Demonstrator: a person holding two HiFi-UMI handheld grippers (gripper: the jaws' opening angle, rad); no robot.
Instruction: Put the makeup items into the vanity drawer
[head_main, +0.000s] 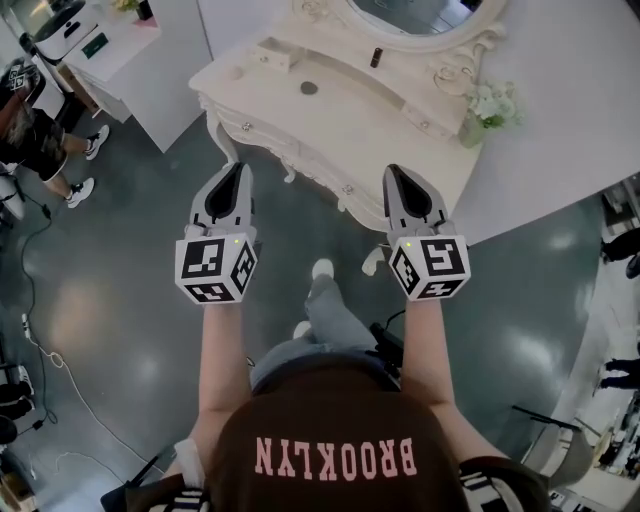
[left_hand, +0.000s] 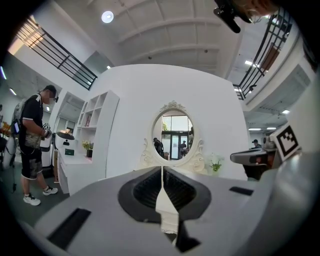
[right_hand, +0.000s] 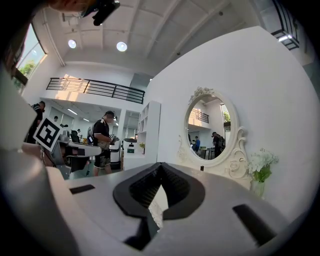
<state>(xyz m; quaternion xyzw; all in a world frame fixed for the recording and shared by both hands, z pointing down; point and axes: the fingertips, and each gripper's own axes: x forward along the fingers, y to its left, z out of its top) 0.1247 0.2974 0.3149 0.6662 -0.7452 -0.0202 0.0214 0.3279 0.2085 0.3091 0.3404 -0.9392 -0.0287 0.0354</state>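
Nothing is put away yet, I think. The left gripper (head_main: 237, 168) and right gripper (head_main: 392, 170) are both squeezed closed with nothing in them, near the white vanity (head_main: 345, 120). A small dark tube (head_main: 376, 57) and a round gray thing (head_main: 308, 88) sit on top. The drawers (head_main: 272, 136) look closed.

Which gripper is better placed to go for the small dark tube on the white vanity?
Probably the right gripper: the small dark tube stands nearly straight ahead of it, while the left gripper is farther aside. Both are shut.
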